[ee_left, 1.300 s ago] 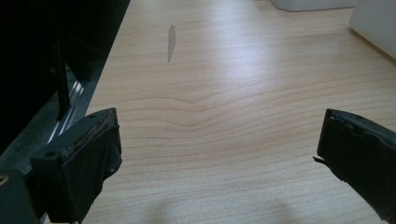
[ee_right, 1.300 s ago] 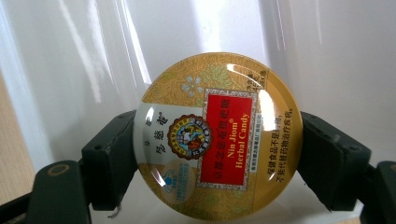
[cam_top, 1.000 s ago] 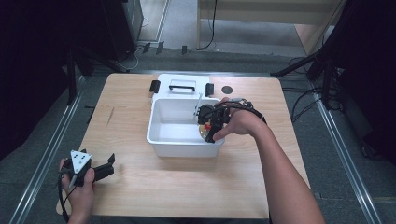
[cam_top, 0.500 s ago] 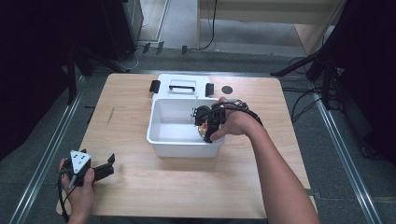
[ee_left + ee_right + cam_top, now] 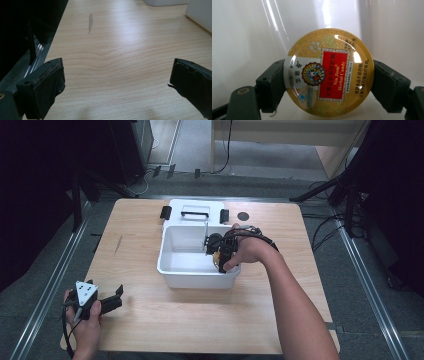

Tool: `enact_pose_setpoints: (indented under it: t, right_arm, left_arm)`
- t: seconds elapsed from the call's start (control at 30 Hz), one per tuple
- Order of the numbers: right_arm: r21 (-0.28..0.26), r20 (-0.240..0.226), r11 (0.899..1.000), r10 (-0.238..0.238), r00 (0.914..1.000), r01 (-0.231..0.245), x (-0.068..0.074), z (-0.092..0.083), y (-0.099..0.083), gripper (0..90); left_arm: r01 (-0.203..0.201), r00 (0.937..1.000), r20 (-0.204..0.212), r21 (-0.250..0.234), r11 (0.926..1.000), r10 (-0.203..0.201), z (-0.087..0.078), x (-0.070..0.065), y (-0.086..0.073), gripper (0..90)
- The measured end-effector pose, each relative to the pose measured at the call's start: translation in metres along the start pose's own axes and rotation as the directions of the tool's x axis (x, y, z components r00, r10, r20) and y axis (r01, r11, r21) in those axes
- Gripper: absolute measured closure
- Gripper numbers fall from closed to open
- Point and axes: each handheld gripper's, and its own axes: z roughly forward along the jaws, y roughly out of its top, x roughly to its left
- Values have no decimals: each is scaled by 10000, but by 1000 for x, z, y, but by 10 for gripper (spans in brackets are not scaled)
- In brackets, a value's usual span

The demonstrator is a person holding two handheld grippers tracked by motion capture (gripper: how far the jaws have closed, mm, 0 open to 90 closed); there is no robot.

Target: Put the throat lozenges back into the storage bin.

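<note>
Plain wooden table (image 5: 200, 320) with dark floor all round. The round yellow candy tin (image 5: 328, 72) sits clamped between the right gripper (image 5: 222, 254)'s jaws, down inside the white tub (image 5: 175, 262) by its right wall. The tub's lid (image 5: 192, 211) lies just behind. Left gripper (image 5: 107, 302) rests near the table's front-left corner, jaws wide apart around nothing.

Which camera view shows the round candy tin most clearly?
The right gripper view: the candy tin faces the camera between the jaws of the right gripper, its gold and red label readable. In the high view it is a small yellow spot inside the white bin. The left gripper view looks at the bare table.
</note>
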Motion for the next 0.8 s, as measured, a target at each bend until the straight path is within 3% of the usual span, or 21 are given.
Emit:
enact_pose_setpoints:
  t: [0.17,0.3,0.8]
  right_arm:
    - [241,-80,9995,181,9998,-179,-2,2,4,206]
    - [78,82,9998,198,9998,-198,-4,5,6,206]
    - [-140,188,9992,-373,9991,376,-2,12,4,205]
  left_arm:
    - [-15,10000,17,-3,10000,15,0,0,0,1]
    - [-6,10000,33,7,10000,6,0,0,0,1]
    - [-71,9999,93,-9,10000,71,0,0,0,1]
